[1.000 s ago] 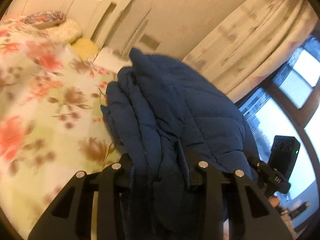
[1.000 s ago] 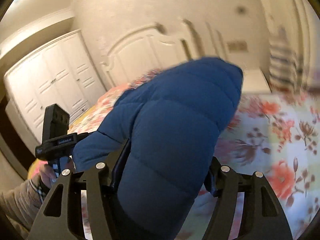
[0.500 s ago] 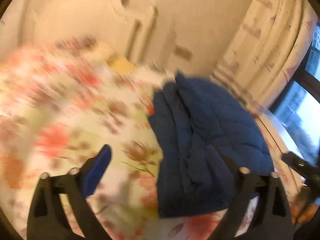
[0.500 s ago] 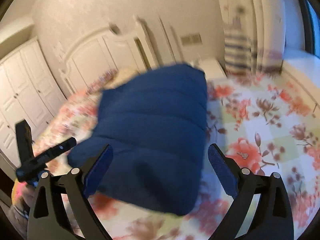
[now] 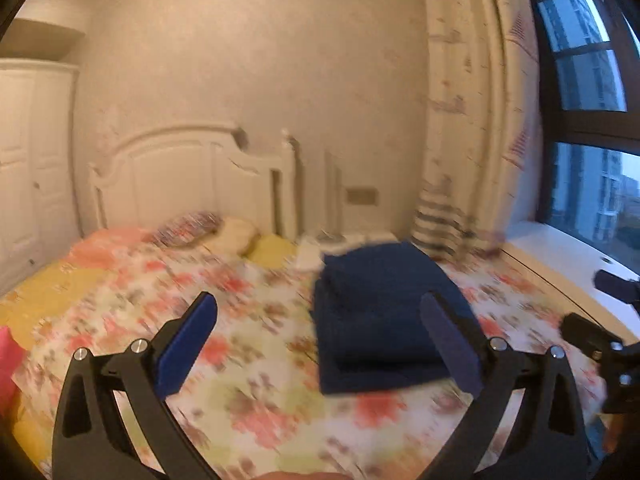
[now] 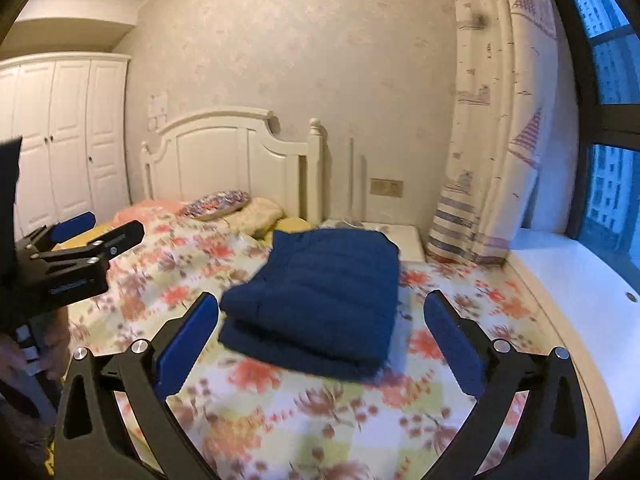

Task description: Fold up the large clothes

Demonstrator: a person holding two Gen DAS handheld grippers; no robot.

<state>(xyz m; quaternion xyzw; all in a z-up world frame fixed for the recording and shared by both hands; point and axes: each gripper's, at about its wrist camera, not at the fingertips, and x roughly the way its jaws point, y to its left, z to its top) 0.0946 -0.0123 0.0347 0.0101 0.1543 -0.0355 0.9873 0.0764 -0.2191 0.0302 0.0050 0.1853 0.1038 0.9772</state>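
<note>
The left gripper (image 5: 316, 334) stands wide open with nothing between its blue pads (image 5: 188, 344); the right gripper (image 6: 320, 334) is just as wide, its jaws still opening, and it too grips nothing. Far left, a white wardrobe (image 6: 68, 136) lines the wall; in the right wrist view the left gripper (image 6: 76, 240) shows at the near left edge, held by a person's hand (image 6: 28, 356). Next comes the white headboard (image 6: 236, 160), with patterned pillows (image 6: 236, 206) lying below it at the far end of the bed. The floral bedspread (image 6: 280, 412) fills the near ground; the folded navy puffer jacket (image 6: 320, 300) lies on it, right of middle, clear of both grippers and beyond their fingertips. Behind the jacket stands a white nightstand (image 6: 404, 240); right of that a patterned curtain (image 6: 492, 140) hangs to the sill. Far right, a white window ledge (image 6: 580, 288) runs beside the bed under a dark-framed window (image 6: 608, 120).
</note>
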